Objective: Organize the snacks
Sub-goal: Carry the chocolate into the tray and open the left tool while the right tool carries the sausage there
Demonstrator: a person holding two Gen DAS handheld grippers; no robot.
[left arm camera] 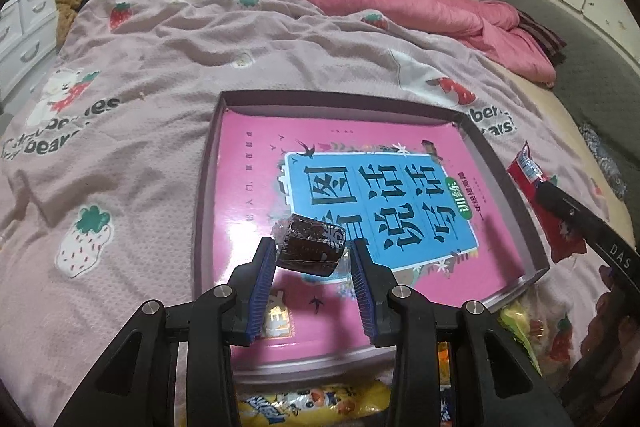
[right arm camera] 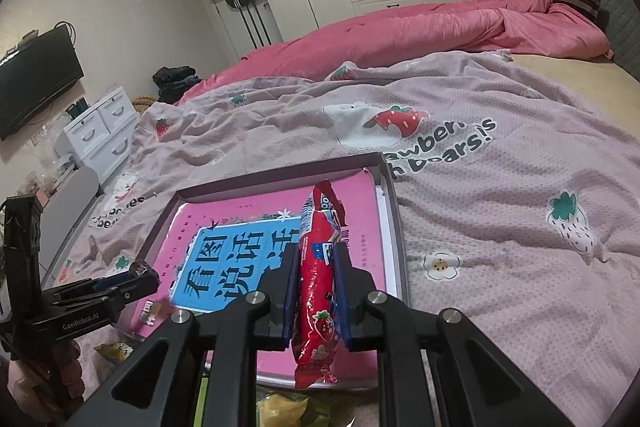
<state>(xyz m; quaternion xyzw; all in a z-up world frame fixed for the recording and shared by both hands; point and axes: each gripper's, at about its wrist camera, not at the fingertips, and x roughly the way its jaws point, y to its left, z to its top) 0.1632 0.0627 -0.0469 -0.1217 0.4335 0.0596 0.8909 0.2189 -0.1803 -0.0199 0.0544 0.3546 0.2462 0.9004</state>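
Observation:
A shallow box (left arm camera: 502, 169) (right arm camera: 394, 211) with a pink and blue book cover as its floor lies on the bed. My left gripper (left arm camera: 314, 251) is shut on a small dark brown wrapped snack block (left arm camera: 312, 245), held above the box's near middle. Seen from the right wrist, that left gripper (right arm camera: 140, 273) hangs at the box's left edge. My right gripper (right arm camera: 318, 251) is shut on a long red strawberry snack packet (right arm camera: 318, 267), held upright over the box's right part. The left wrist view shows this red packet (left arm camera: 528, 173) at the box's right rim.
Loose snack bags lie just in front of the box: a yellow one (left arm camera: 312, 401) and a green-yellow one (left arm camera: 516, 323) (right arm camera: 280, 407). The pale strawberry-print blanket (left arm camera: 140, 131) covers the bed, with a pink duvet (right arm camera: 420, 31) bunched behind. White drawers (right arm camera: 104, 131) stand left.

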